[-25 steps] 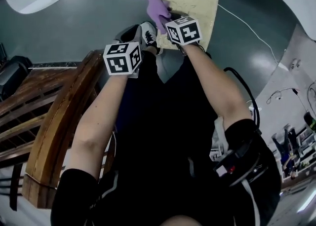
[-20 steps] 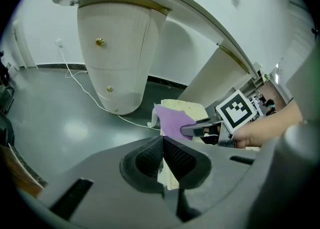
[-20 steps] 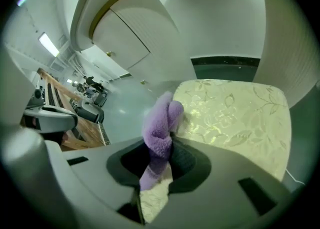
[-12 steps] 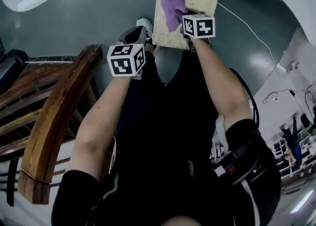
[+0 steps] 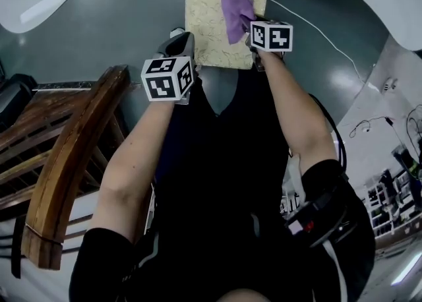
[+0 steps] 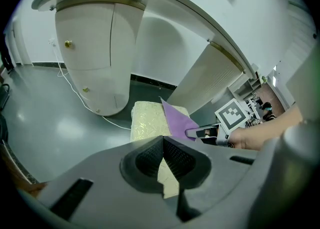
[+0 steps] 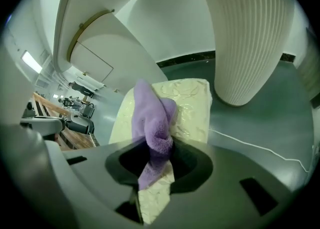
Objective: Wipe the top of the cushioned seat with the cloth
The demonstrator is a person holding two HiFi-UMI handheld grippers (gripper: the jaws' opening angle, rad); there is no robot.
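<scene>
A cream cushioned seat (image 5: 212,18) with a gold pattern stands on the grey floor ahead, also seen as the seat (image 6: 147,119) in the left gripper view and the seat (image 7: 192,104) in the right gripper view. My right gripper (image 5: 249,27) is shut on a purple cloth (image 5: 233,8), which drapes over the seat's right half. The cloth (image 7: 152,128) bunches between the jaws. My left gripper (image 5: 179,45) hangs at the seat's near left corner, shut and holding nothing. The cloth (image 6: 179,121) shows to its right.
A dark wooden chair back (image 5: 69,155) curves at my left. A white cord (image 5: 326,33) runs over the floor right of the seat. White curved cabinets (image 6: 92,53) and a ribbed white column (image 7: 245,33) stand beyond the seat.
The right gripper has carried the cloth to the right across the seat top. The seat now appears more centred ahead. The left gripper has stayed about where it was.
</scene>
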